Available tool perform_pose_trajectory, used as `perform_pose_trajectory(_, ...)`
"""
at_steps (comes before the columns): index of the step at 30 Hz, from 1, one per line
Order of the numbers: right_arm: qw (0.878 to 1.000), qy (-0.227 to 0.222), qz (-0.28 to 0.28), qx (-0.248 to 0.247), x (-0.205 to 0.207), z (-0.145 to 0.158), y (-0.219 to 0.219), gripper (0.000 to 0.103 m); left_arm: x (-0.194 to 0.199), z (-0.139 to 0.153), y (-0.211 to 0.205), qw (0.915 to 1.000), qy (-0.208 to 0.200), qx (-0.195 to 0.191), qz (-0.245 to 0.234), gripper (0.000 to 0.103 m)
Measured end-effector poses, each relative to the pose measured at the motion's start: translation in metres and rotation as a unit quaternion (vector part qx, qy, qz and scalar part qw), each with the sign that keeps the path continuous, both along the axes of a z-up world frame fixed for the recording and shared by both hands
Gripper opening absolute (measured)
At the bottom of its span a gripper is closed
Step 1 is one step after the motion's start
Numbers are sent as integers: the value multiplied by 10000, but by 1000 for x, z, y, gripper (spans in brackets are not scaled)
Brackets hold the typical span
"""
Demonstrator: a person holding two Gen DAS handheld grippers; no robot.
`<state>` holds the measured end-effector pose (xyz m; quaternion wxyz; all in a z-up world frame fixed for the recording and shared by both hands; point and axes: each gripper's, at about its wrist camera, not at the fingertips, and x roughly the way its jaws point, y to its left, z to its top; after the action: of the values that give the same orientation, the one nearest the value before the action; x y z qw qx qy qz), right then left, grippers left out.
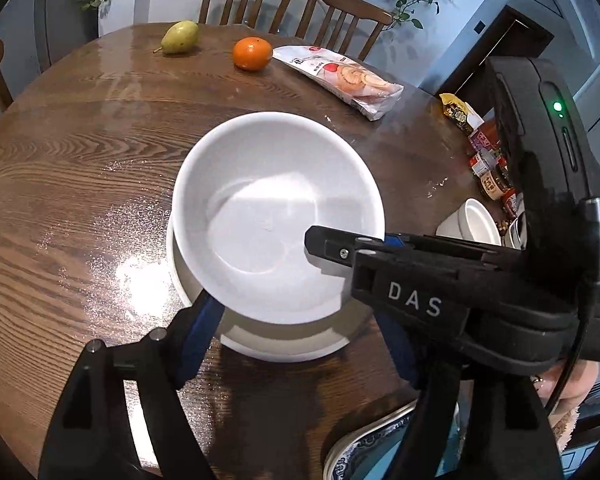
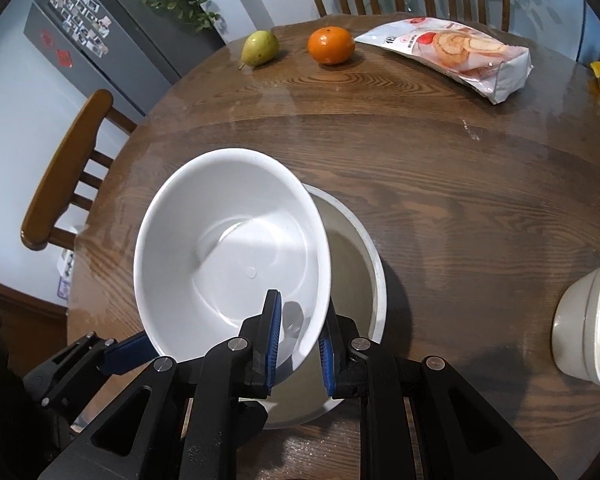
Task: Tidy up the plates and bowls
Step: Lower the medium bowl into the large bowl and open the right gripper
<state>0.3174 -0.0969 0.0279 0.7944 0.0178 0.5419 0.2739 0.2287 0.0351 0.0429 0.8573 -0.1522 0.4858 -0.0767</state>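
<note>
A white bowl point(image 1: 276, 216) point(image 2: 228, 248) hangs tilted over a wider white bowl point(image 1: 284, 350) point(image 2: 364, 248) that rests on the round wooden table point(image 1: 80, 200). My right gripper point(image 2: 300, 340) is shut on the tilted bowl's near rim, one finger inside and one outside. In the left wrist view the right gripper point(image 1: 364, 240) reaches in from the right. My left gripper point(image 1: 296, 316) stands open, its blue pads either side of the bowls' near edge. The left pad lies close to the upper bowl's underside and the right pad stands apart. The left gripper's blue pad point(image 2: 124, 350) also shows at the lower left.
A pear point(image 1: 180, 36), an orange point(image 1: 252, 53) and a snack bag point(image 1: 340, 80) lie at the far side. Small white bowls point(image 1: 476, 224) point(image 2: 592, 320) and jars point(image 1: 488, 168) stand at the right. A blue-patterned plate point(image 1: 364, 448) sits at the near edge. Chairs ring the table.
</note>
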Motion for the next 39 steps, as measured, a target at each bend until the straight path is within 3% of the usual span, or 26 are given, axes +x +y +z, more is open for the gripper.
perform_pose_trajectory(19, 9997, 129, -190, -44, 3, 0, -5, 19, -2, 1, 3, 10000, -9, 3, 41, 76)
perform_pose_trajectory(32, 9994, -76, -276, -217, 0, 7, -9, 22, -1, 0, -3, 9999, -19, 126, 25, 77)
perform_pose_trajectory(39, 9995, -138, -266, -113, -2, 12, -12, 33, -2, 1, -6, 9997, -73, 247, 0, 77)
